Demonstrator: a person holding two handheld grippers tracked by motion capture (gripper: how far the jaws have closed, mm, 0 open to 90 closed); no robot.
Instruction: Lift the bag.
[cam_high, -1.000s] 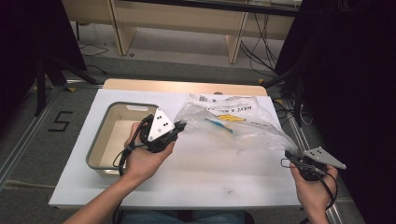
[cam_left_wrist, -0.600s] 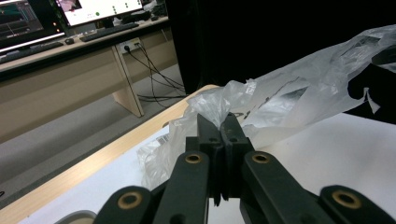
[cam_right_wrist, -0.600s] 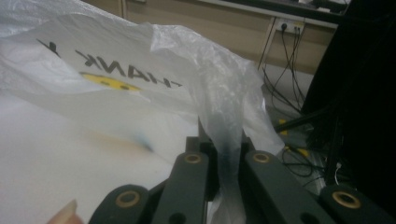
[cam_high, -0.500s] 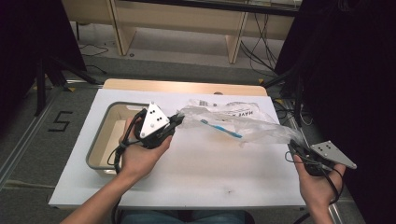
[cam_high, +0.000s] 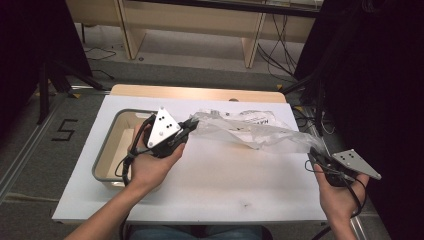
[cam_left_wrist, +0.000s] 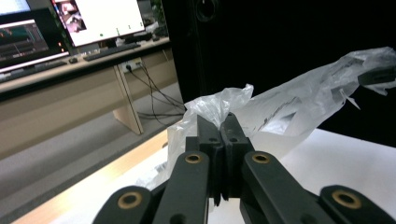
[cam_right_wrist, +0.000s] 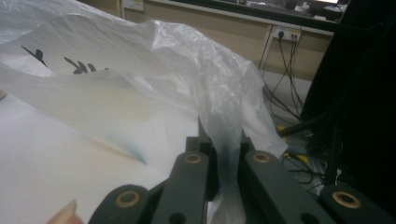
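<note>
A clear plastic bag (cam_high: 250, 131) hangs stretched above the white table (cam_high: 210, 190), its contents blurred; black print shows through, unreadable. At nine o'clock a grey-rimmed tray (cam_high: 107, 150) sits partly hidden behind the left hand, what it holds hard to make out. The left gripper (cam_high: 189, 125) pinches the bag's ten o'clock end, jaws pressed together. The right gripper (cam_high: 316, 152) at four o'clock clamps the other end.

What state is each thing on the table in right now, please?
plastic bag: stretched between both grippers, lifted off the table.
left gripper: shut on the bag's end.
right gripper: shut on the other end.
tray: open, resting on the table.
</note>
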